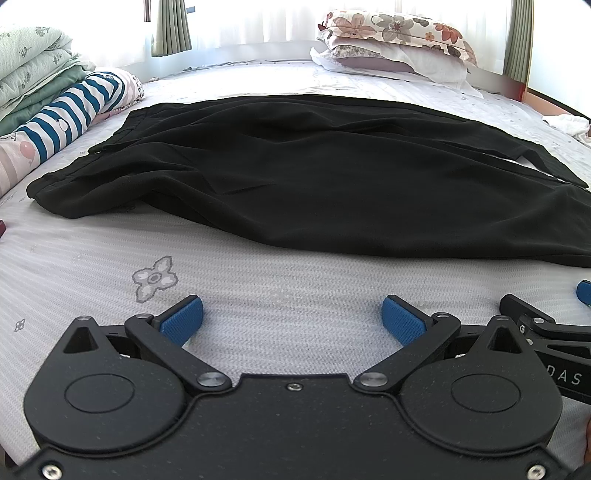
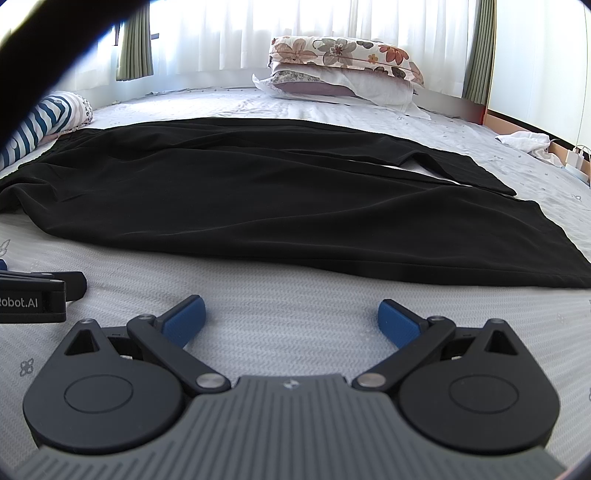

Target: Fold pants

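Black pants (image 1: 314,177) lie spread flat across a pale bed (image 1: 258,280) – left gripper (image 1: 291,319) and right gripper (image 2: 291,317) hover nearby, jaws wide, holding nothing

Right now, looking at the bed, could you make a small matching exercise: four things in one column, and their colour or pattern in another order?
Things:
1. pants
2. top pillow
3. rolled blanket
4. left hand-held gripper pads

Descriptions:
A. blue
B. flower print
C. black
D. blue and white stripes

Pairs: 1-C, 2-B, 3-D, 4-A
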The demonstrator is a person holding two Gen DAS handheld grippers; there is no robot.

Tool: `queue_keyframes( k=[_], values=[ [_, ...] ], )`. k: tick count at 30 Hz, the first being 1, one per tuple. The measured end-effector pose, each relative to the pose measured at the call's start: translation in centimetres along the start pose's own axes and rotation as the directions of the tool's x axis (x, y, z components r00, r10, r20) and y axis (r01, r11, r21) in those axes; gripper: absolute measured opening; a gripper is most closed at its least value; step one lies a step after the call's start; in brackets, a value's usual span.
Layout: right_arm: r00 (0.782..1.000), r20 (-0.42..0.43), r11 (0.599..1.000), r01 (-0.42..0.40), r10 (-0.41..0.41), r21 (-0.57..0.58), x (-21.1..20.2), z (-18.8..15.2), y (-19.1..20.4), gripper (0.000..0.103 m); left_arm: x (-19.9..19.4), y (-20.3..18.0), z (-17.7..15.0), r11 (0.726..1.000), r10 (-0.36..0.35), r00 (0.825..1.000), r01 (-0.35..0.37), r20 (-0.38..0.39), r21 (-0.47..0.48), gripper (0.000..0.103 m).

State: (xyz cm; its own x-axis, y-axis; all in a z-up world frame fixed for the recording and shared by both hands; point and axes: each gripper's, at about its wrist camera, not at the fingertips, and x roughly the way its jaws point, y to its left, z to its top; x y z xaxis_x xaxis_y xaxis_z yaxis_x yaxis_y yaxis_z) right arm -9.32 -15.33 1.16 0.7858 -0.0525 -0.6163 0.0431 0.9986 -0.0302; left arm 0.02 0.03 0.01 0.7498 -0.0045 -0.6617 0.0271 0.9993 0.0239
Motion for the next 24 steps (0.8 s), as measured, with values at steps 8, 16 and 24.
queue_keyframes(
  k=[8,16,24],
  values=[
    [1.000,0.001,1.000,0.002,-0.002,0.001,-0.07,-0.01,-0.03,0.103,-0.01,0.00,0.00,1.000,0.000,1.000,0.000,0.001,0.000,0.103],
    [1.000,0.002,1.000,0.005,-0.005,0.002,-0.07,-0.03,-0.01,0.103,-0.01,0.00,-0.01,1.000,0.000,1.000,0.000,0.002,0.000,0.103],
    [1.000,0.003,1.000,0.007,-0.007,0.002,-0.08,-0.02,-0.01,0.103,-0.01,0.00,-0.01,1.000,0.000,1.000,0.000,0.002,0.000,0.103]
  ],
)
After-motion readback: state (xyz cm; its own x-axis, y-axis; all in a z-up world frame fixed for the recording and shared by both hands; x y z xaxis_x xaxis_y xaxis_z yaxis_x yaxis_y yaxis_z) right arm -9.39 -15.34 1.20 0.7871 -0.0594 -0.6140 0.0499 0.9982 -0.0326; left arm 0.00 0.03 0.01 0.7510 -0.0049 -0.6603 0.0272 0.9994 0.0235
